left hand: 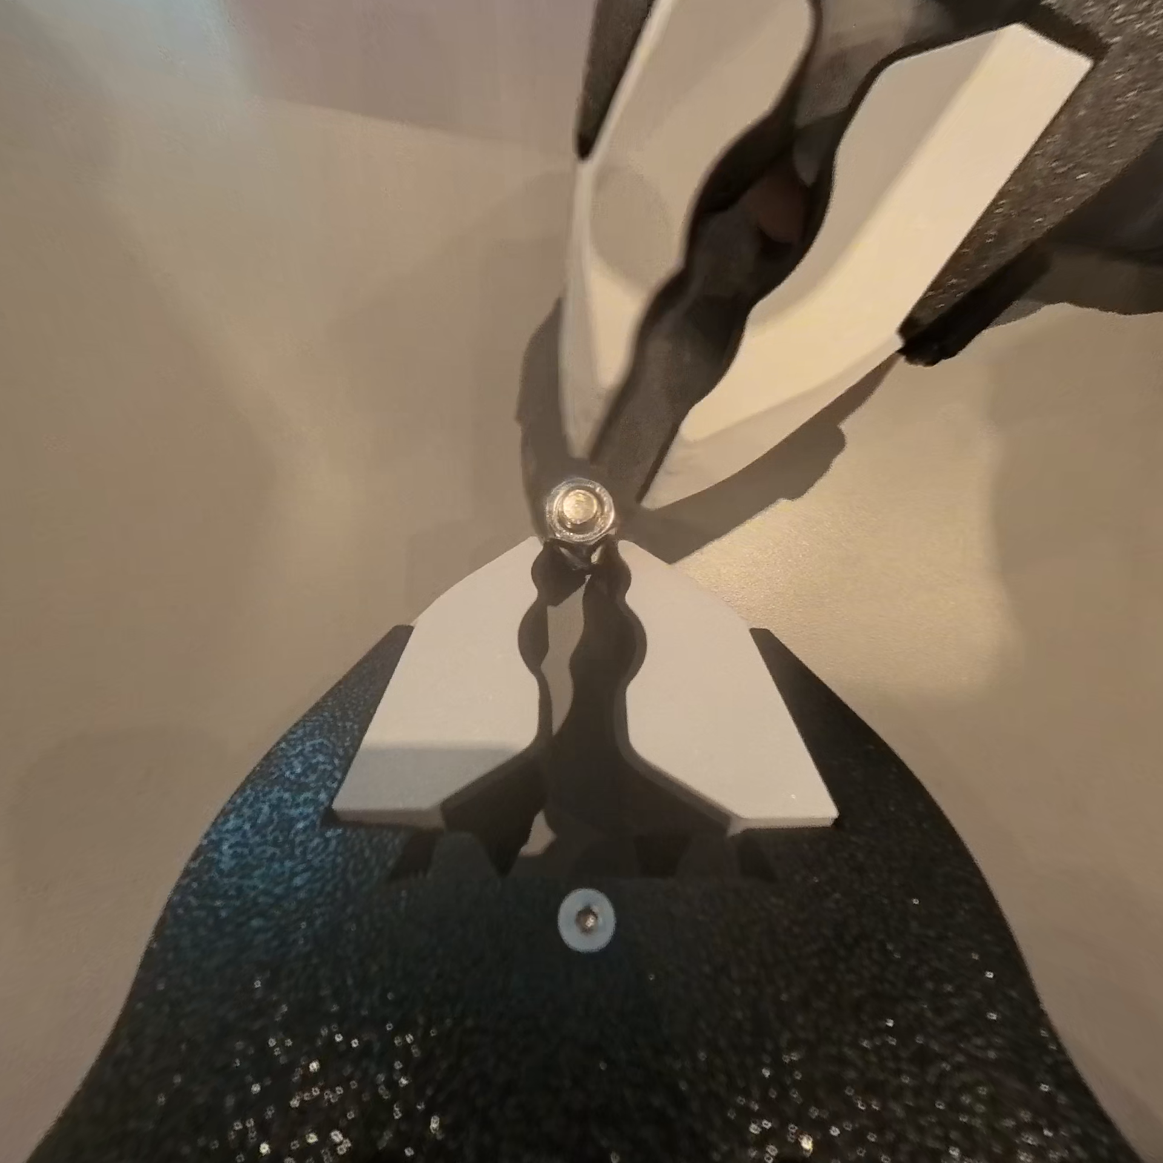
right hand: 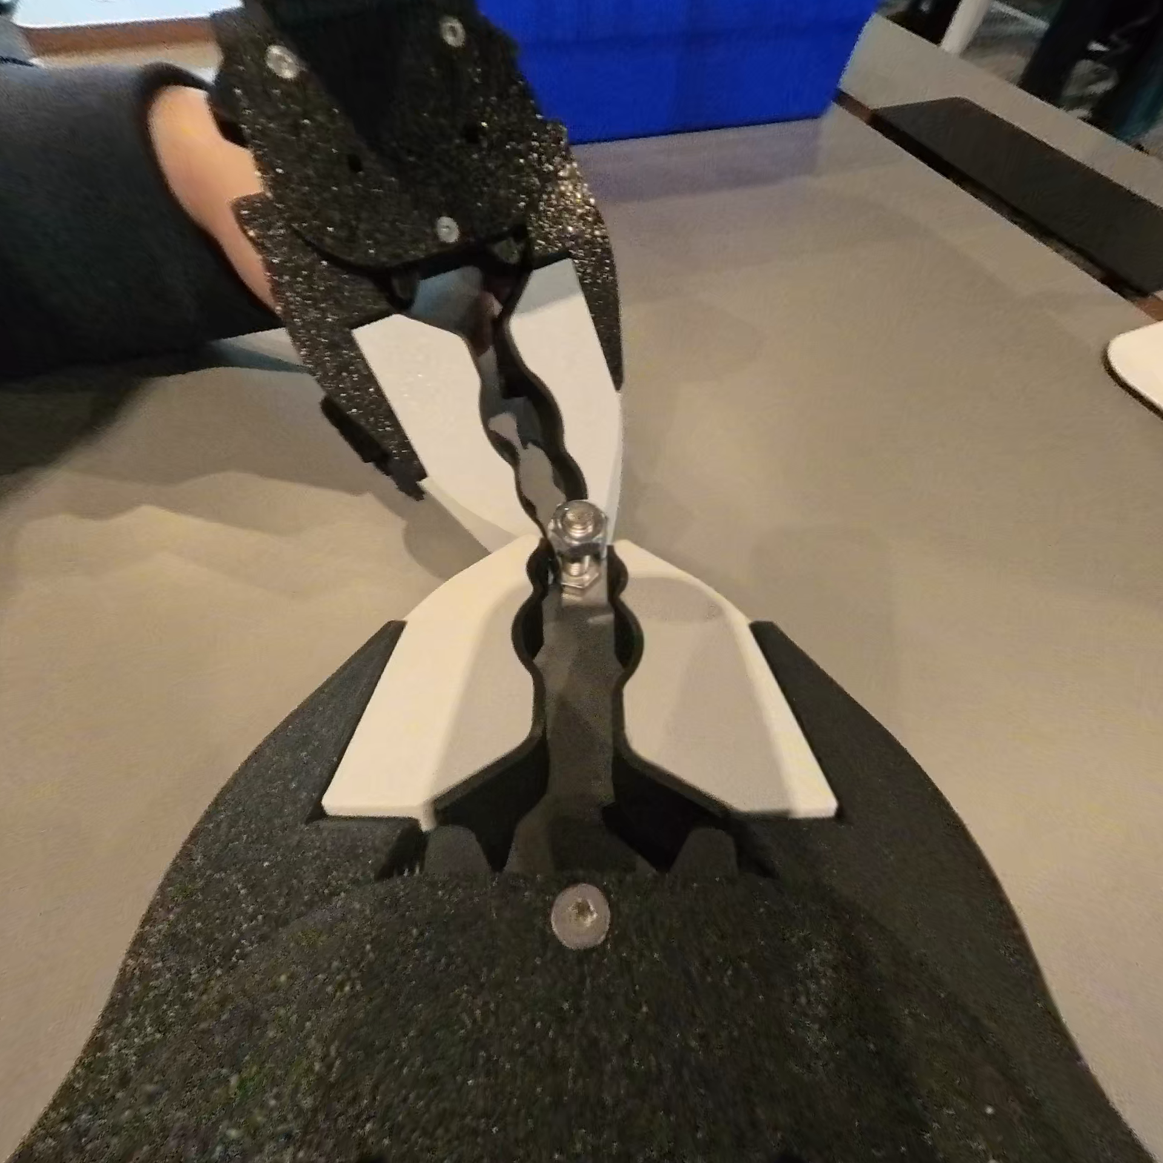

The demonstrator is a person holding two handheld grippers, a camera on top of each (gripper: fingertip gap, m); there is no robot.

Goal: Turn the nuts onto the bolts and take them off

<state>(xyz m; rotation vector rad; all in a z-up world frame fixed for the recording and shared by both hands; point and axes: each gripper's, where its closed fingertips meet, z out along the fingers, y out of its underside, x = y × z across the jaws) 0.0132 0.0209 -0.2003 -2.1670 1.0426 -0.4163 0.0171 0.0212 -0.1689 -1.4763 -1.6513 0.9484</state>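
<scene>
A silver nut [left hand: 576,513] sits near the top of an upright silver bolt [right hand: 576,576], above the grey table [right hand: 881,503]. The bolt's end shows through the nut. My left gripper [left hand: 580,554] reaches down from above and is shut on the nut's sides. In the right wrist view the left gripper [right hand: 569,528] has a finger on each side of the nut [right hand: 577,525]. My right gripper [right hand: 578,550] is open, and its fingertips [right hand: 635,560] stand to either side of the bolt with a gap. In the left wrist view the right gripper [left hand: 623,475] has its tips spread just behind the nut.
A blue bin [right hand: 673,69] stands at the back of the table. A black strip [right hand: 1019,189] lies at the right and a white object [right hand: 1139,371] at the right edge. A person's dark sleeve [right hand: 82,220] rests at the left behind the left gripper. Less than 4 cm separates the two grippers' tips.
</scene>
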